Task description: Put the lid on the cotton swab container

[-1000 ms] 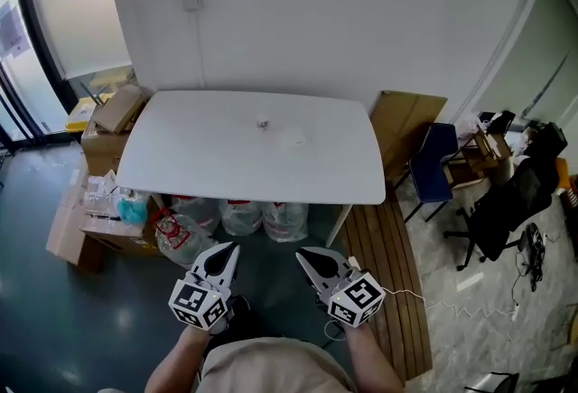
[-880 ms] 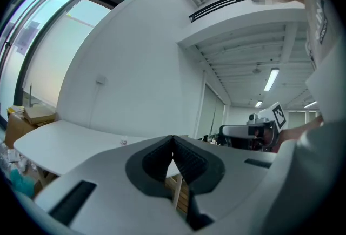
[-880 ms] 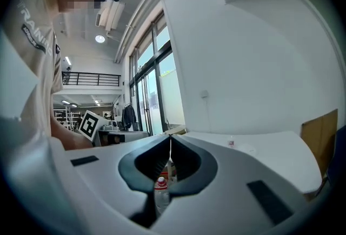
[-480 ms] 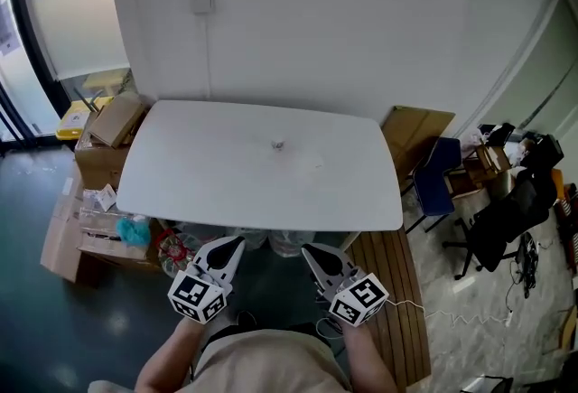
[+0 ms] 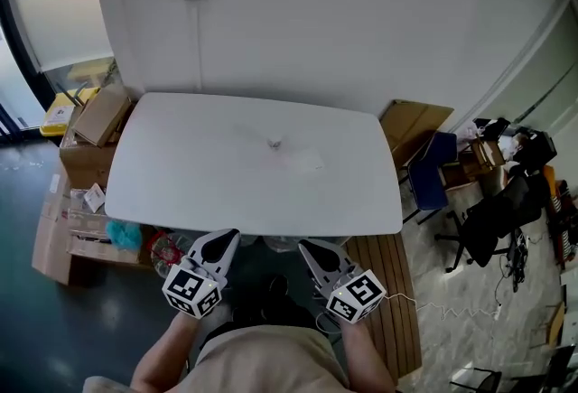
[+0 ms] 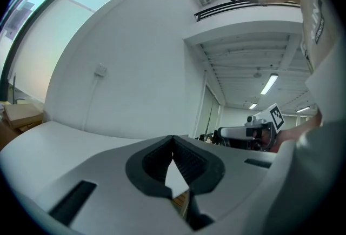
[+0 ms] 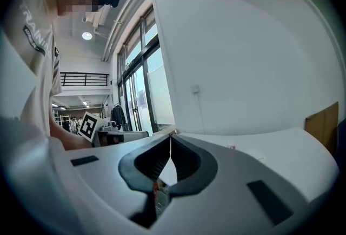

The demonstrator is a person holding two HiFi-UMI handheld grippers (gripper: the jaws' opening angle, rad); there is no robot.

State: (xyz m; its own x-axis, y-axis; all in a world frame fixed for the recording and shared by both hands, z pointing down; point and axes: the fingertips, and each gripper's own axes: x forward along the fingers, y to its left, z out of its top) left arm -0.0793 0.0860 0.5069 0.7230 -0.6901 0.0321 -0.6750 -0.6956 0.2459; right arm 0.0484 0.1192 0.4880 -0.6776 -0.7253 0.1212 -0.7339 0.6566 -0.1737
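- You have stepped in: the table (image 5: 181,165) sits closer than a second ago, and its near edge is now just ahead of both grippers.
- Left gripper (image 5: 229,236): jaws closed tip to tip, nothing between them.
- Right gripper (image 5: 303,246): same, tips together, empty.
- Task things are mid-table, well apart from both grippers: a small dark item (image 5: 275,144) and, just beside it to the right, a pale see-through patch (image 5: 304,162). Both are too small to tell which is the lid and which the container.
- Judgement: you are only approaching. Nothing is grasped and the lid is not on yet. You need to open a jaw before reaching.
- Table: white, smooth and matte, with rounded corners and little else on it.
- Jaws: grey moulded plastic with dark ribbed pads (image 6: 189,161).
- The pale patch looks like thin clear plastic, so expect it to be slippery and hard to see against the white top.
- Cardboard boxes (image 5: 99,114) stand left of the table, out of the way.
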